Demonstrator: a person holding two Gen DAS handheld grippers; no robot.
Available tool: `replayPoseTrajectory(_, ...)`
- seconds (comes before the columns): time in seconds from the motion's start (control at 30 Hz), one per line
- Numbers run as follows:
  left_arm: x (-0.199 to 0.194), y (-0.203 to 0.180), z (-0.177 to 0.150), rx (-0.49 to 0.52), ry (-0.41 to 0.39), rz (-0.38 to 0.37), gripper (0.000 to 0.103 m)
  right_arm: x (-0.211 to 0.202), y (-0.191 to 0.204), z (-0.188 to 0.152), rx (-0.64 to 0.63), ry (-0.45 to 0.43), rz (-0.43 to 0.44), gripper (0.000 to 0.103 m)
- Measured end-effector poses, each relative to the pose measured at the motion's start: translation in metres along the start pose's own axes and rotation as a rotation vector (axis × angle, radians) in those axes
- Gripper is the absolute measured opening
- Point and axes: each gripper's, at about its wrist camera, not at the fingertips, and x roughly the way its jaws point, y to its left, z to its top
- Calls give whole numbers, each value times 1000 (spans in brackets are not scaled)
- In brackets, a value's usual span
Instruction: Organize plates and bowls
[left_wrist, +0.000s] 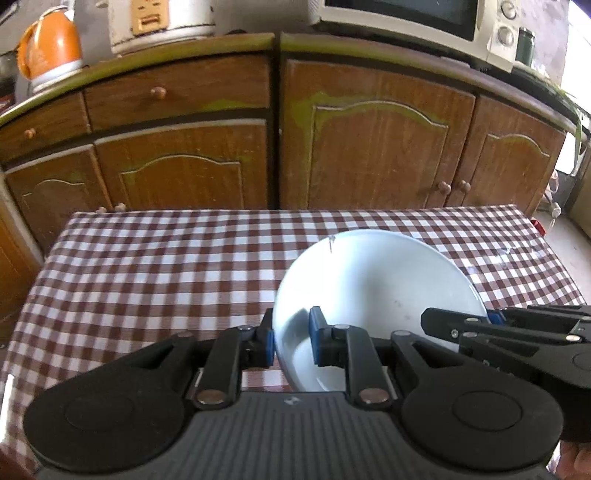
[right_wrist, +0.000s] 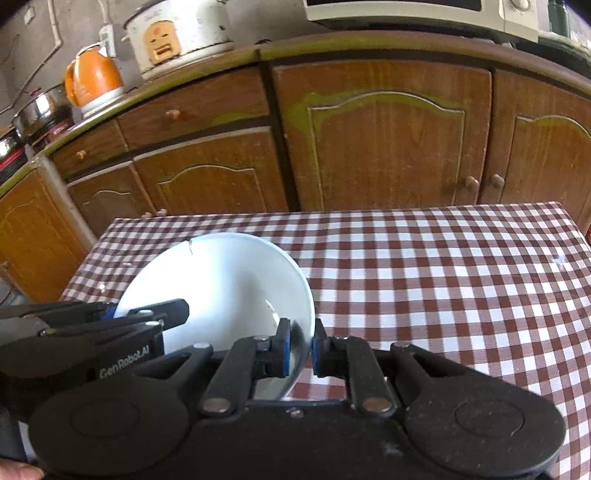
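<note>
One white bowl (left_wrist: 373, 284) is held tilted above the checkered worktop (left_wrist: 155, 266), gripped at two sides of its rim. On its left side the rim is pinched by the left claw (left_wrist: 291, 341), one blue pad inside the wall, one outside. On the right side the rim is pinched likewise by the right claw (right_wrist: 301, 347). A small crack or chip is seen at the far rim. No plates, no other bowls and no stack or rack are seen, so progress is judged early or mid-transfer: the bowl is lifted, not yet placed; the destination cannot be told.
</note>
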Motion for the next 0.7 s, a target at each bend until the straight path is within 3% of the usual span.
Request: replayPoseTrajectory(0.7, -65, 39, -6, -40, -49, 61, 20, -51, 66, -4, -63, -31, 55, 15)
